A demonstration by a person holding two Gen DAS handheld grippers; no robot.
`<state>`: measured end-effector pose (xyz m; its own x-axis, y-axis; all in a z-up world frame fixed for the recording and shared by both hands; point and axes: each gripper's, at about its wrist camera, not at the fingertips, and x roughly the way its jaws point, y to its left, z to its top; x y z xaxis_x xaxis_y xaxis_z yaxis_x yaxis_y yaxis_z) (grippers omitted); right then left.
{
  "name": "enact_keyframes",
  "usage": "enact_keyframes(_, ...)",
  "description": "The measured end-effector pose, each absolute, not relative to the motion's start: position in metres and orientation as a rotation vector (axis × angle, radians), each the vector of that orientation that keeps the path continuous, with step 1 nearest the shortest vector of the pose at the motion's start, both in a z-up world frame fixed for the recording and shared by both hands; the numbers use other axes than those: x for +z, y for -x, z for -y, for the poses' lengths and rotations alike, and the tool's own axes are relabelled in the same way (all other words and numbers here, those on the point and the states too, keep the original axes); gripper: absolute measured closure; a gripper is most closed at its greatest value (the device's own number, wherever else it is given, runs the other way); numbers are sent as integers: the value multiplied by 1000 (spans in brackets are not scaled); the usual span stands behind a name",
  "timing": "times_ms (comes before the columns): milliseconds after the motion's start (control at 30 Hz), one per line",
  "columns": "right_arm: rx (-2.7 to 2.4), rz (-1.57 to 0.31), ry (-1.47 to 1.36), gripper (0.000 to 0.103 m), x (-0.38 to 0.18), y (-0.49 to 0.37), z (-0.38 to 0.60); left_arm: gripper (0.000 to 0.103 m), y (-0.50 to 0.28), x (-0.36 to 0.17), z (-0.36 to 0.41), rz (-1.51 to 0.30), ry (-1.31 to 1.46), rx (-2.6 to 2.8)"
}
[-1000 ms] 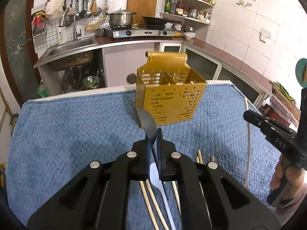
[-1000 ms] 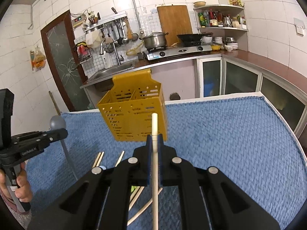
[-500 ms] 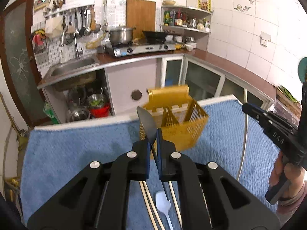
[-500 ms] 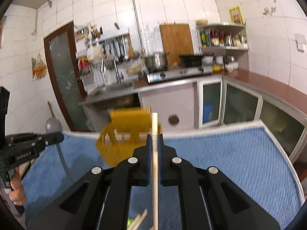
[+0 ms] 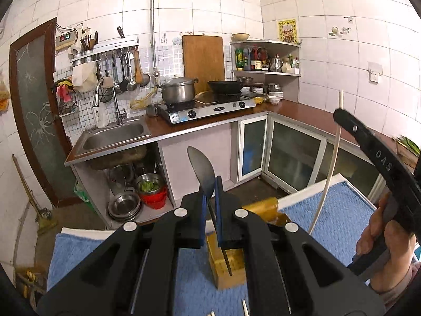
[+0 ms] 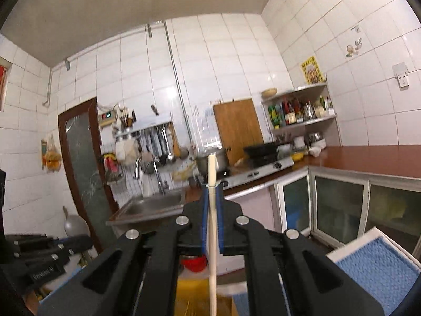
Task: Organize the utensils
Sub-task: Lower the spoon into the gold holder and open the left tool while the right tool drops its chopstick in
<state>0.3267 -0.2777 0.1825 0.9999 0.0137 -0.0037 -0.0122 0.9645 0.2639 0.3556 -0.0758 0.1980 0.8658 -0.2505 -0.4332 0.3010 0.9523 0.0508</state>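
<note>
**Both utensils lifted above the yellow caddy**

The left hand-held gripper (image 5: 209, 196) is clamped tight on a dark grey spoon (image 5: 201, 167), bowl pointing up past the blue pads and handle hanging below the jaws toward the yellow utensil caddy (image 5: 229, 259). A second ago the caddy stood well ahead of this gripper, in the middle of its view on the blue towel (image 5: 334, 223) covering the desk; now it lies low in the frame, mostly hidden behind the jaws, and the kitchen sink (image 5: 113, 137) and stove (image 5: 208, 108) fill the view instead.

The right hand-held gripper (image 6: 212, 212) is closed on a pale chopstick (image 6: 212, 226), which runs upright between its pads. Its camera has tilted up since the earlier frame: wall tiles and ceiling take the upper half, where before the towel and caddy were plain. Only a yellow strip of the caddy (image 6: 194, 296) shows at the bottom, directly under the chopstick.

In the left view the chopstick (image 5: 326, 173) hangs from the right gripper, held in a person's hand (image 5: 386, 247), higher than before.
</note>
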Motion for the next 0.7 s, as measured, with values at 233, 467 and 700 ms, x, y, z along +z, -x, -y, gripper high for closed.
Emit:
enact_keyframes(233,24,-21,-210,97,150,-358,268,99,-394,144,92,-494,-122,-296)
enact_keyframes(467,42,-116,-183,97,99,-367,266,99,-404,96,90,-560,-108,-313)
enact_keyframes(700,50,-188,-159,97,74,-364,263,99,-398,81,85,-582,-90,-301)
